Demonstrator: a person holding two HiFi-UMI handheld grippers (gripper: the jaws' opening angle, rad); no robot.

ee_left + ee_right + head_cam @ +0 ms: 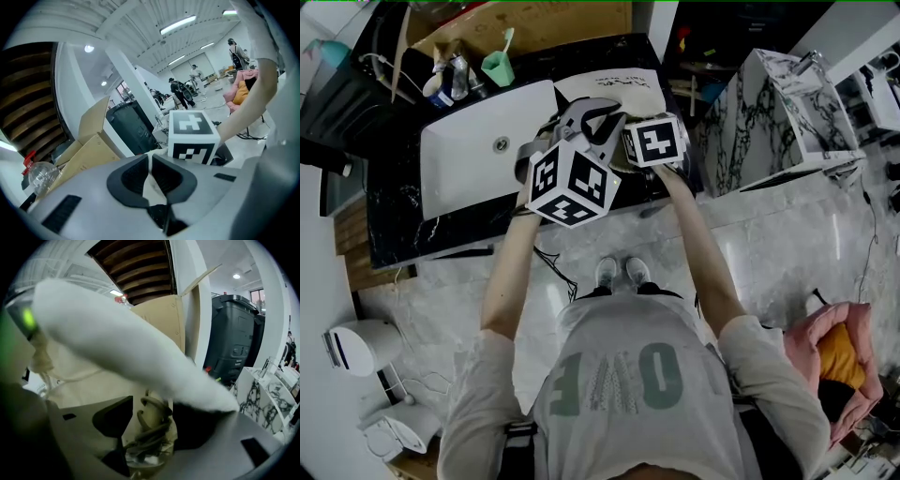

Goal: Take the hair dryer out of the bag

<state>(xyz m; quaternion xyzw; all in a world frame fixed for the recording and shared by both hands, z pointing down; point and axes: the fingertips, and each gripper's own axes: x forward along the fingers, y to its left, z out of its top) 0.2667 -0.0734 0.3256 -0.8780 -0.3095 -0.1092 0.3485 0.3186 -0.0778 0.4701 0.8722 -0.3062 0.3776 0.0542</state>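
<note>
A cream drawstring bag (605, 89) lies on the black counter (394, 211) just right of the sink. My left gripper (151, 161) is shut on a fold of the bag's cloth (152, 187). My right gripper (147, 413) stands open at the bag's mouth, with the hair dryer's coiled grey cord (152, 420) between its jaws and not pinched. The dryer's body is hidden inside the bag (84, 385). A blurred white shape (131, 348) crosses the right gripper view. In the head view both marker cubes (572, 183) (656, 141) sit close together over the bag.
A white sink (478, 159) is set into the counter, with a green cup (498, 66) and bottles behind it. A cardboard box (516, 23) stands at the back. A marble-patterned cabinet (778, 112) is to the right. A pink bag (839, 361) lies on the floor.
</note>
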